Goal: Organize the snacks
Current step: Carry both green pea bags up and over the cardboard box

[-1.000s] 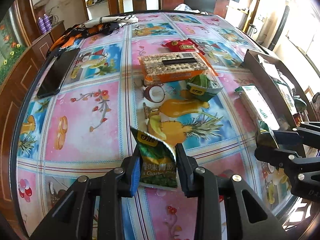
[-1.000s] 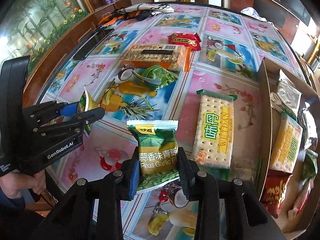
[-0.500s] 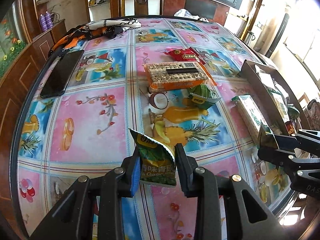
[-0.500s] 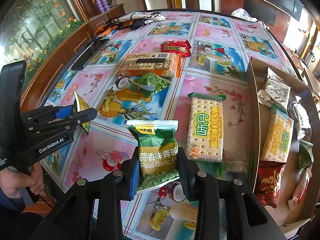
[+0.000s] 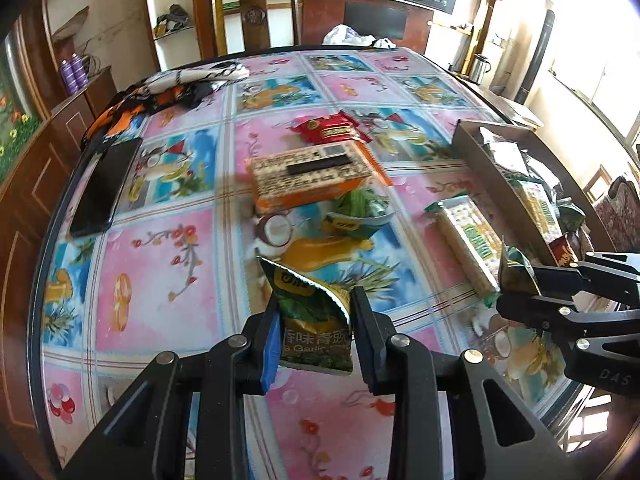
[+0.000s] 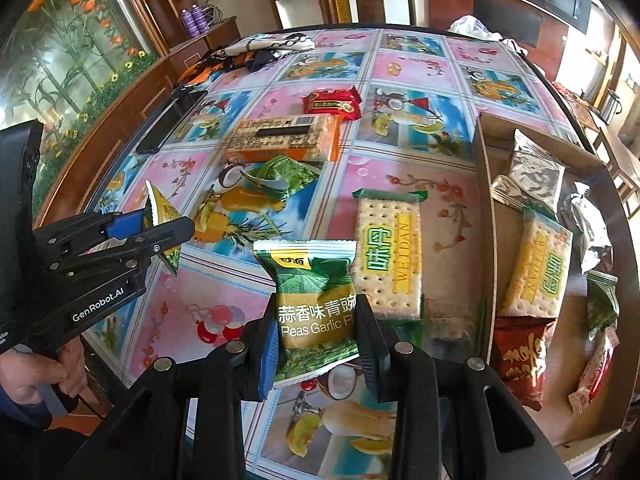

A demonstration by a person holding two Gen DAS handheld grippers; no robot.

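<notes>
My left gripper is shut on a green garlic-pea packet and holds it above the table's near edge; it also shows in the right wrist view. My right gripper is shut on a second green garlic-pea packet, held above the table left of the cardboard box. On the table lie a third green packet, a Weidan cracker pack, an orange biscuit pack and a red packet.
The box at the right holds several snacks, among them a cracker pack, a silver packet and a dark red packet. A black phone and a patterned cloth lie at the table's left and far side.
Both grippers have risen and drawn back from the table with their packets still held. The snacks on the table have not moved.
</notes>
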